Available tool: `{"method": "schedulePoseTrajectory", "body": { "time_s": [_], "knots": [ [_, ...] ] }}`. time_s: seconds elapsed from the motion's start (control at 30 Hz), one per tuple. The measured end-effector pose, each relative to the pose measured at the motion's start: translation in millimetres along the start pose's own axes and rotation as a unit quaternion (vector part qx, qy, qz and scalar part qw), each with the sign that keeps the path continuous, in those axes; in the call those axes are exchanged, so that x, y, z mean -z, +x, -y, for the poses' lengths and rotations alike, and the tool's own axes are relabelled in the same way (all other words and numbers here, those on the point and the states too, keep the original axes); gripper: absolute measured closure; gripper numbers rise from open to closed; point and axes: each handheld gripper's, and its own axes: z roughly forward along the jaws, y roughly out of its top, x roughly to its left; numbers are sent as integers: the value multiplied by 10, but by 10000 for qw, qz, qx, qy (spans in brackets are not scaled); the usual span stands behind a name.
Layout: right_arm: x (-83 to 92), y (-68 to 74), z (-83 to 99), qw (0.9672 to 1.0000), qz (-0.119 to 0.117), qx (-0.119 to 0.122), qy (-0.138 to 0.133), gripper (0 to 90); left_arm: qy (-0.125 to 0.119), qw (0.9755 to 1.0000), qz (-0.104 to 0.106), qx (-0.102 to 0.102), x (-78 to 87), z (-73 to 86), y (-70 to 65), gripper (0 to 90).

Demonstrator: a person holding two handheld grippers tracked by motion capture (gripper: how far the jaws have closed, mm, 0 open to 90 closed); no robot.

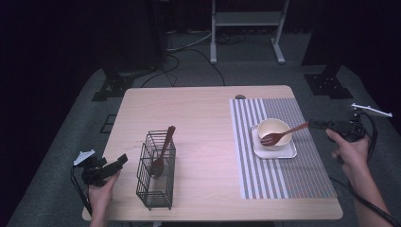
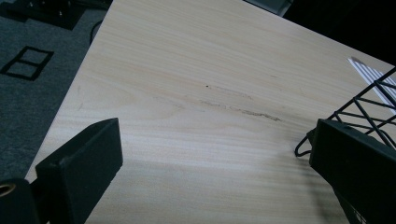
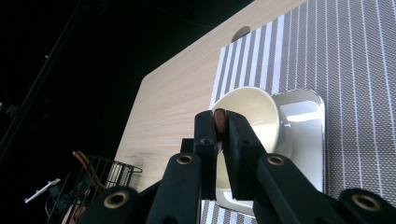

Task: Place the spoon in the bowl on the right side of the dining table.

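While the right gripper [image 1: 316, 125] clamps the wooden fork [image 1: 283, 135] handle, tines apparently inside the bowl [image 1: 273, 131], the left gripper [image 1: 115, 164] sits open, far left of that bowl.

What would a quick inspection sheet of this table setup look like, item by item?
Surface: light wood table, with a striped placemat on its right half.
Job's things: cream bowl on a white tray; a wooden fork with its head at the bowl; a black wire basket holding a wooden spoon.
Clutter: nothing seen.
Grippers: right gripper is shut on the wooden fork's handle; left gripper is open over bare wood beside the wire basket.
Cables: one cable trails from the right gripper; more lie on the floor behind the table.
Surroundings: grey carpet, a white frame and dark stands behind.
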Motion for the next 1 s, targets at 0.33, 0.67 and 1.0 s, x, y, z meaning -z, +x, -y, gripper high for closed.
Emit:
{"method": "schedulePoseTrajectory", "body": {
  "time_s": [0.33, 0.67, 1.0],
  "knots": [
    [81, -59, -1, 9998, 80, -70, -142, 830, 1, 10000, -3, -5, 2, 0, 1, 17],
    [151, -134, -1, 9991, 184, -183, -322, 830, 5, 10000, 0, -4, 0, 2, 0, 17],
    [118, -181, 32, 9989, 249, -213, -345, 829, 3, 10000, -5, 2, 3, 2, -1, 17]
  ]
}}
